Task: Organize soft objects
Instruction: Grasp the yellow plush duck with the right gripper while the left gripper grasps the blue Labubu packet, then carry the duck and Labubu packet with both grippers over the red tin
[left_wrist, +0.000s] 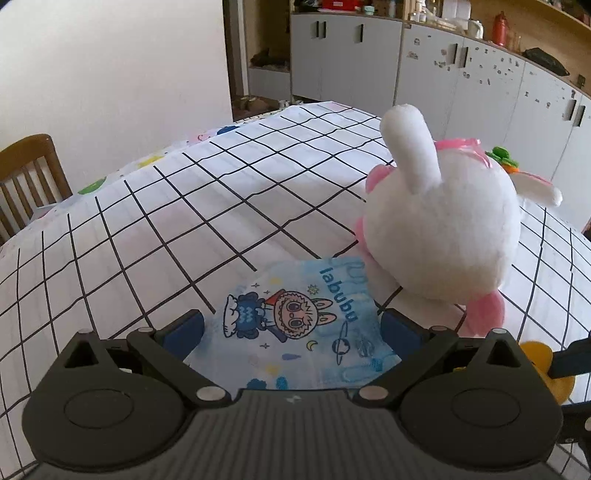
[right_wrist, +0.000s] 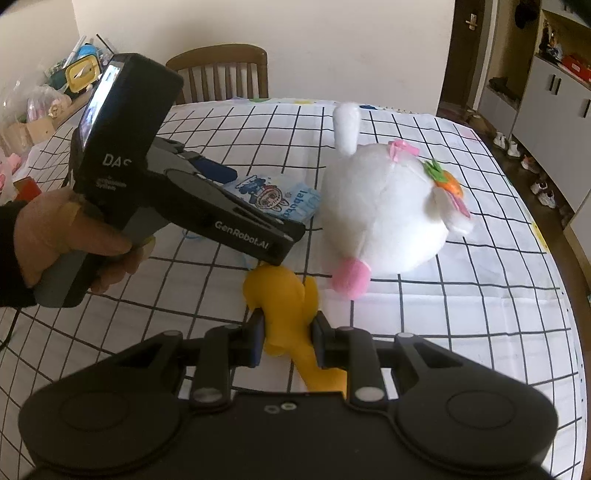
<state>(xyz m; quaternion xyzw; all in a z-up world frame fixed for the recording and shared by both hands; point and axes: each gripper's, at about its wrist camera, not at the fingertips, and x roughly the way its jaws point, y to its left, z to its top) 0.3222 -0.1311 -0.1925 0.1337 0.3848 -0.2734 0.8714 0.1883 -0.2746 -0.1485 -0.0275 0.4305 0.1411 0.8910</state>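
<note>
A white plush rabbit (left_wrist: 443, 221) with pink trim and a carrot decoration lies on the checked tablecloth (left_wrist: 184, 221); it also shows in the right wrist view (right_wrist: 388, 206). A blue "labubu" printed pack (left_wrist: 295, 325) lies between my left gripper's (left_wrist: 291, 325) wide-open fingers, next to the rabbit; it shows too in the right wrist view (right_wrist: 277, 197). My right gripper (right_wrist: 288, 332) is shut on a yellow soft toy (right_wrist: 288, 295), in front of the rabbit's pink foot. The yellow toy shows at the left wrist view's right edge (left_wrist: 543, 365).
A wooden chair (right_wrist: 221, 74) stands at the table's far side, another (left_wrist: 29, 177) at its left. Grey cabinets (left_wrist: 461, 81) line the wall behind. Clutter (right_wrist: 55, 92) sits at the table's far left. Shoes (right_wrist: 535, 177) lie on the floor right of the table.
</note>
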